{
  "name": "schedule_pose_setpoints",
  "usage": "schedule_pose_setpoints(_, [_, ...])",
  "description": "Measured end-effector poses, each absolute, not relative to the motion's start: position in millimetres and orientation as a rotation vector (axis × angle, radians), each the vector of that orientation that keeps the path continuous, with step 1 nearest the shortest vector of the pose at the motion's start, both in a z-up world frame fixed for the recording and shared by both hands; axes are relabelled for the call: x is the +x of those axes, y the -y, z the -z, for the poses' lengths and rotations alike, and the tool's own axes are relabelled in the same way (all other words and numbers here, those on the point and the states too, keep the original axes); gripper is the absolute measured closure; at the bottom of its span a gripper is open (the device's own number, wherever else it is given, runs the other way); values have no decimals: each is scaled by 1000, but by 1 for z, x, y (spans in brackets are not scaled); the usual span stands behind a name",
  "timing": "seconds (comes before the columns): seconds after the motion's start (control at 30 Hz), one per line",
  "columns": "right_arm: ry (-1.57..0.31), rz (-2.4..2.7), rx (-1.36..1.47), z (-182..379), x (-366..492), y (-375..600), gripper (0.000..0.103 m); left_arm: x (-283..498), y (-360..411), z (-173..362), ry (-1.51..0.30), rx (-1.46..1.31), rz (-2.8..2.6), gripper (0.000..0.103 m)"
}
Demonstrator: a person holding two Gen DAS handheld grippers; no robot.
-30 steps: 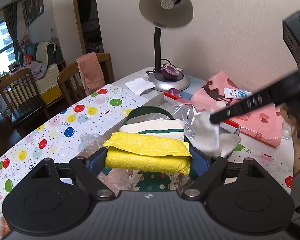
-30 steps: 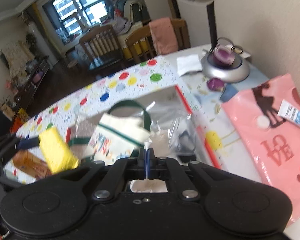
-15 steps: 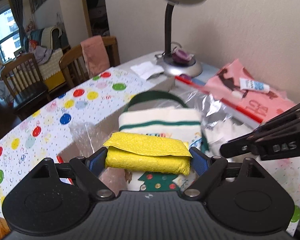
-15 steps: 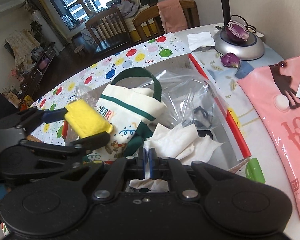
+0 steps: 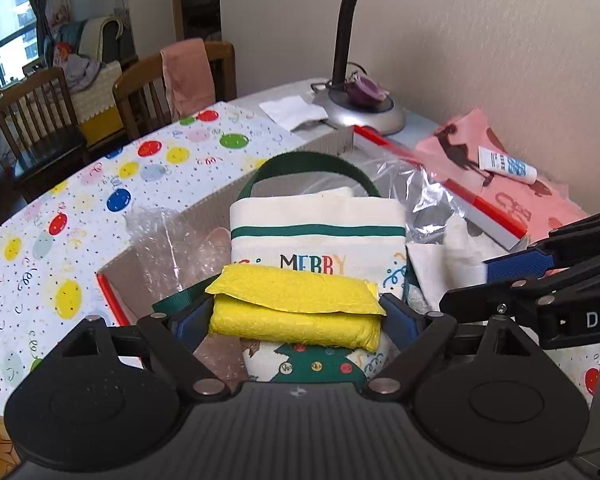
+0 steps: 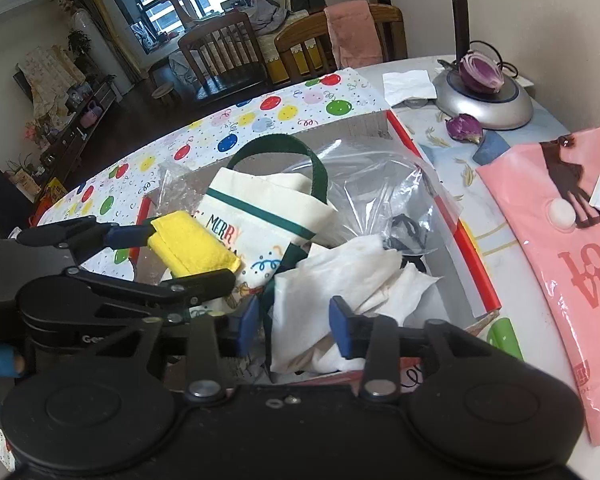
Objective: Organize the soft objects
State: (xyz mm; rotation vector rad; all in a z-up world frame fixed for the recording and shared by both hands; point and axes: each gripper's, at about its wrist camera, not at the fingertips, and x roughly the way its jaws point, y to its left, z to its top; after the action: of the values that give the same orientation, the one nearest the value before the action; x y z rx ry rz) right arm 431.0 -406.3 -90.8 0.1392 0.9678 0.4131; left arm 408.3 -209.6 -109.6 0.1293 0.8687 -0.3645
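Note:
My left gripper (image 5: 296, 314) is shut on a folded yellow cloth (image 5: 296, 308) and holds it above the cardboard box (image 5: 204, 216); the cloth also shows in the right wrist view (image 6: 192, 250). In the box lie a cream tote bag with green handle (image 5: 316, 236), a clear plastic bag (image 6: 380, 196) and crumpled white cloth (image 6: 340, 280). My right gripper (image 6: 294, 330) is open over the box, its jaws standing either side of the white cloth. It shows at the right of the left wrist view (image 5: 520, 266).
A desk lamp base (image 6: 484, 100) with a purple onion (image 6: 480, 72) stands at the back. A pink bag (image 6: 572, 256) with a small tube (image 5: 508, 164) lies right of the box. Wooden chairs (image 5: 40, 120) stand beyond the balloon-patterned tablecloth (image 5: 80, 184).
My right gripper lowered to the box and opened, letting go of the white cloth, which now lies in the box. My left gripper moved closer over the box, still holding the yellow cloth.

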Motion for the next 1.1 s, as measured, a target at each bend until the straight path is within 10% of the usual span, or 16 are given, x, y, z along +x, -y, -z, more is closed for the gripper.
schedule_pose_setpoints(1.1, [-661, -416, 46, 15, 320, 338, 18, 291, 106, 27, -631, -61, 354, 14])
